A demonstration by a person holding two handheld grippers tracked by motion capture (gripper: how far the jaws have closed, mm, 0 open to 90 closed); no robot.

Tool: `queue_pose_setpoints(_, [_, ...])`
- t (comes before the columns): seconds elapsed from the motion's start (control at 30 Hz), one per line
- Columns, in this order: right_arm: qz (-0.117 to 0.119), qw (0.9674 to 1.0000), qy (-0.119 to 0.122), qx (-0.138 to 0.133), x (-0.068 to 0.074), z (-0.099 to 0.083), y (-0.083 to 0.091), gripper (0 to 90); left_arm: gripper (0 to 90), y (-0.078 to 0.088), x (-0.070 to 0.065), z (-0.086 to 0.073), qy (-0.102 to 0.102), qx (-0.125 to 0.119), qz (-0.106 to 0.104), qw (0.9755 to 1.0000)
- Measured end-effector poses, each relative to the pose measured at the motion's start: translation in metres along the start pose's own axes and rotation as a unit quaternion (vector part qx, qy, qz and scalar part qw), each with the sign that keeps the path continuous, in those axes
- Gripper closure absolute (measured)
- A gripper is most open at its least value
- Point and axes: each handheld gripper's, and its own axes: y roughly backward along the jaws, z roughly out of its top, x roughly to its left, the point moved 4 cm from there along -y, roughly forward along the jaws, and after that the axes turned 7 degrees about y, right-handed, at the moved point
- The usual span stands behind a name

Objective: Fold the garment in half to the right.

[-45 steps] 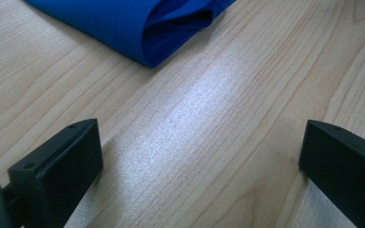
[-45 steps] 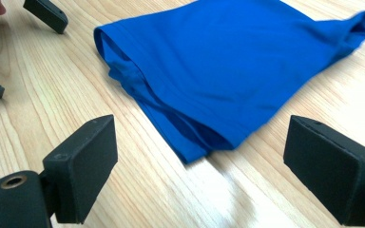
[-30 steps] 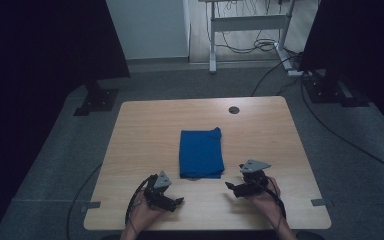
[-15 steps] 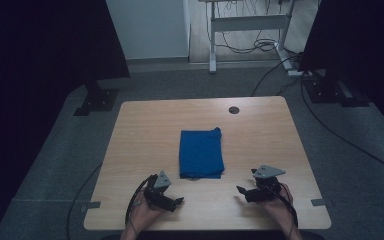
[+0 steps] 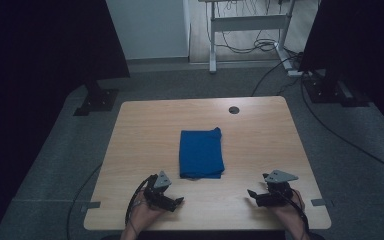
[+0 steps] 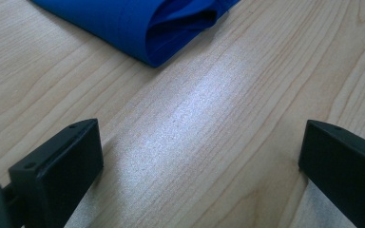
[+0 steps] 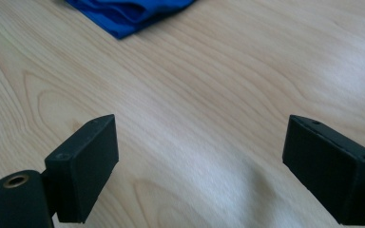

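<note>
- A folded blue cloth [image 5: 201, 153] lies flat in the middle of the table [image 5: 130, 150].
- The left hand-held gripper [image 5: 177, 202] sits near its front corner, jaws spread, holding nothing.
- The right hand-held gripper [image 5: 251, 194] is further off, jaws spread too.

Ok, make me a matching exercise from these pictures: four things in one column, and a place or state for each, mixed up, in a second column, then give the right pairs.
Things:
1. blue cloth
2. left tongs
3. right tongs
4. round hole

Places or states:
A. open, near the table's front edge, off to the side of the cloth's right corner
B. in the tabletop near the far edge
C. folded, lying flat mid-table
D. open, just in front of the cloth's near left corner

Pairs: 1-C, 2-D, 3-A, 4-B
</note>
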Motion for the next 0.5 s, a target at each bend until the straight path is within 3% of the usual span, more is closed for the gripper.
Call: queue_pose_setpoints(0.5, [-0.016, 0.9991, -0.005, 0.039, -0.005, -0.026, 0.014, 11.7, 1.1, 0.0, 0.0, 0.0, 0.001, -0.001, 0.001, 1.0])
